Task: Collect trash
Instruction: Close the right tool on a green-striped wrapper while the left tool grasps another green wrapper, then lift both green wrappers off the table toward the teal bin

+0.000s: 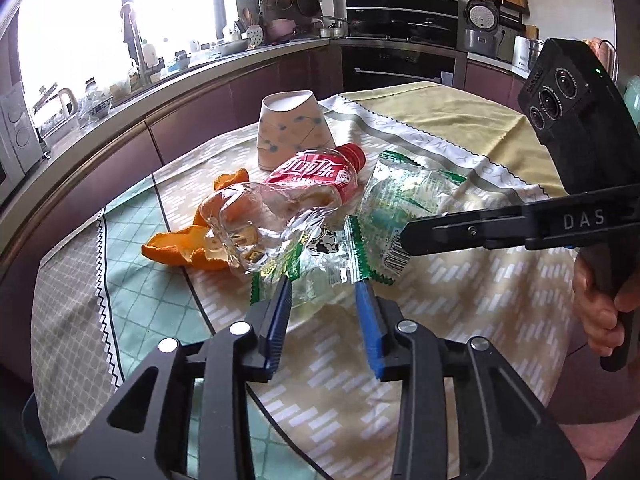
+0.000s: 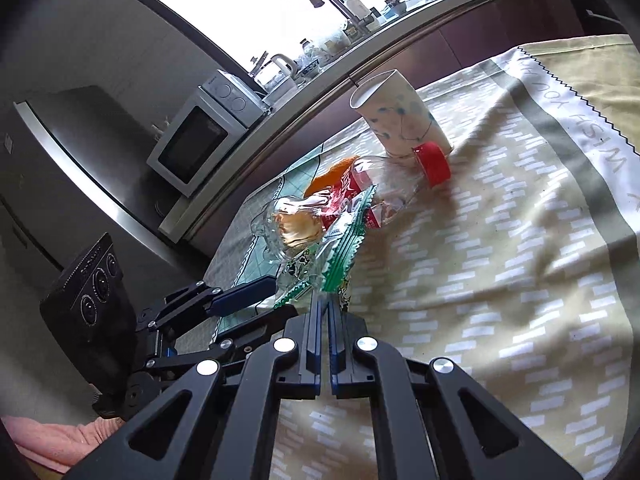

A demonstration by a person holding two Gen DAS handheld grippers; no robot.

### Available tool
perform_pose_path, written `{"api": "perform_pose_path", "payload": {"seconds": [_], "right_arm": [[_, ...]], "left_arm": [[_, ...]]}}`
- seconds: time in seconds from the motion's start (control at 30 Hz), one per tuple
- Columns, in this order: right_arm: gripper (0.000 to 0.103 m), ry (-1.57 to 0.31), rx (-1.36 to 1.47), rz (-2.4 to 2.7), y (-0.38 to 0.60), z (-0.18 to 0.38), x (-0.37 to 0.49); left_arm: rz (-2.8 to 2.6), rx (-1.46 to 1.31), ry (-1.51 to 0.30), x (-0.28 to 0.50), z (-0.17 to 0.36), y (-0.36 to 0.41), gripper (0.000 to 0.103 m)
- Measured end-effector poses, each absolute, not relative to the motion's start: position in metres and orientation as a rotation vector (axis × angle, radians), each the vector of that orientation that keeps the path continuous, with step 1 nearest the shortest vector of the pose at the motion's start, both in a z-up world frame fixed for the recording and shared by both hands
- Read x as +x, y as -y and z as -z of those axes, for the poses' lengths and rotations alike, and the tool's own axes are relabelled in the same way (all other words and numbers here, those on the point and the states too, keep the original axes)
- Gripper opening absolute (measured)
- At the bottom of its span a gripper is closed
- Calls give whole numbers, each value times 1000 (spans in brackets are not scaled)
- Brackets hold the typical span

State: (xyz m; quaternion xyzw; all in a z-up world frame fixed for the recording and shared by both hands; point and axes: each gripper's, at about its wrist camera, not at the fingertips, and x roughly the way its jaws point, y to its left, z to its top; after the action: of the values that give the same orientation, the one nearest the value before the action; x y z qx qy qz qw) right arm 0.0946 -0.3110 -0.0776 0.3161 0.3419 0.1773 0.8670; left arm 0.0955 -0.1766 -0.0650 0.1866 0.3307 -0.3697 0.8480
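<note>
A crushed clear cola bottle (image 1: 280, 204) with a red label and cap lies on the tablecloth, over orange peel (image 1: 180, 246). Clear wrappers with green zigzag edges lie beside it: one (image 1: 320, 264) in front of the bottle, one (image 1: 404, 200) to its right. An upturned paper cup (image 1: 294, 128) stands behind. My left gripper (image 1: 325, 286) is open, its blue fingers either side of the front wrapper's near edge. My right gripper (image 2: 323, 298) is shut on the right wrapper (image 2: 340, 256); it enters the left wrist view from the right (image 1: 404, 236). The right wrist view also shows the bottle (image 2: 344, 200) and cup (image 2: 400, 116).
The table (image 1: 460, 120) carries a patterned cloth with a yellow cloth beyond. A kitchen counter (image 1: 140, 88) with kettle, dishes and a microwave (image 2: 200, 136) runs behind. An oven (image 1: 400, 40) stands at the back. The other handheld unit (image 2: 92, 300) sits left.
</note>
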Motion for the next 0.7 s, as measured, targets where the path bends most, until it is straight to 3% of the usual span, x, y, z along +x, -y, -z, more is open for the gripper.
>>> {"api": "perform_pose_path", "payload": {"seconds": [0.07,0.1,0.6,0.7], "right_arm": [[2,-712,669,-373,312,78,94],[2,-712,669,-375,313,78,94],[2,-700,667,-397,310,76,91],[2,-698,657,-421,303,74,89]], "left_arm": [[793,381,-713,98,66,178,4],[796,375,-721,98,66,177,1],[827,304,-726,90,62,150,2],[830,299,-711,88,62,147,13]]}}
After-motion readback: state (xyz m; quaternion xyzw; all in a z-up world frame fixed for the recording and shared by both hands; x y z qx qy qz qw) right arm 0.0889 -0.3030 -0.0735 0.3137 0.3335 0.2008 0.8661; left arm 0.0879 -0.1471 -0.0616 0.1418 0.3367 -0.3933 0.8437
